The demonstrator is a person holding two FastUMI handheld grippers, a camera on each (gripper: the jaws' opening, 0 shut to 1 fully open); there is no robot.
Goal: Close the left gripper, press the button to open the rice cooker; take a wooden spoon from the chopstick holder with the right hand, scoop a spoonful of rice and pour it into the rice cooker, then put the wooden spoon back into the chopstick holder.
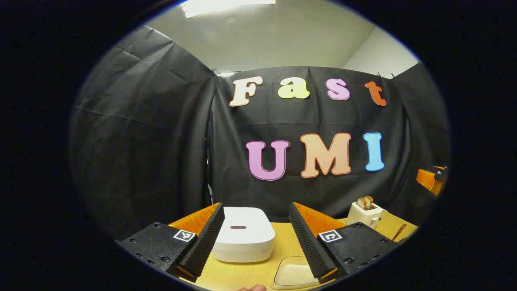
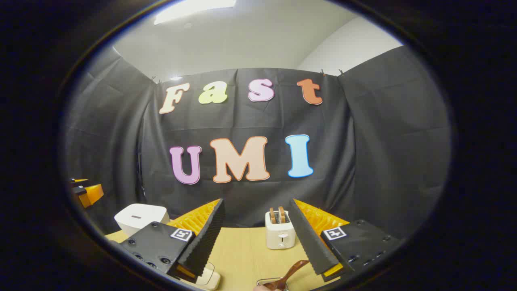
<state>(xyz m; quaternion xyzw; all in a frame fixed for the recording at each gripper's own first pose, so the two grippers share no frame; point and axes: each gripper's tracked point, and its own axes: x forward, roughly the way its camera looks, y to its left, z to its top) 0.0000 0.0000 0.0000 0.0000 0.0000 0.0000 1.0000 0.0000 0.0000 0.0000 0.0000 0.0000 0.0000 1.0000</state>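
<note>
Orange-black left claw (image 1: 255,238) wide open, empty.

Bright ceiling light (image 1: 228,6) overhead (slight glare) — sharp, fisheye-bent edges

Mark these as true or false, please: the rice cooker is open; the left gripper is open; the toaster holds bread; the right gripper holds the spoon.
1. The rice cooker is open. False: its lid is down.
2. The left gripper is open. True.
3. The toaster holds bread. True: slices stick up from it.
4. The right gripper holds the spoon. False: its fingers are apart, and the spoon is between them, ungrasped.
</note>
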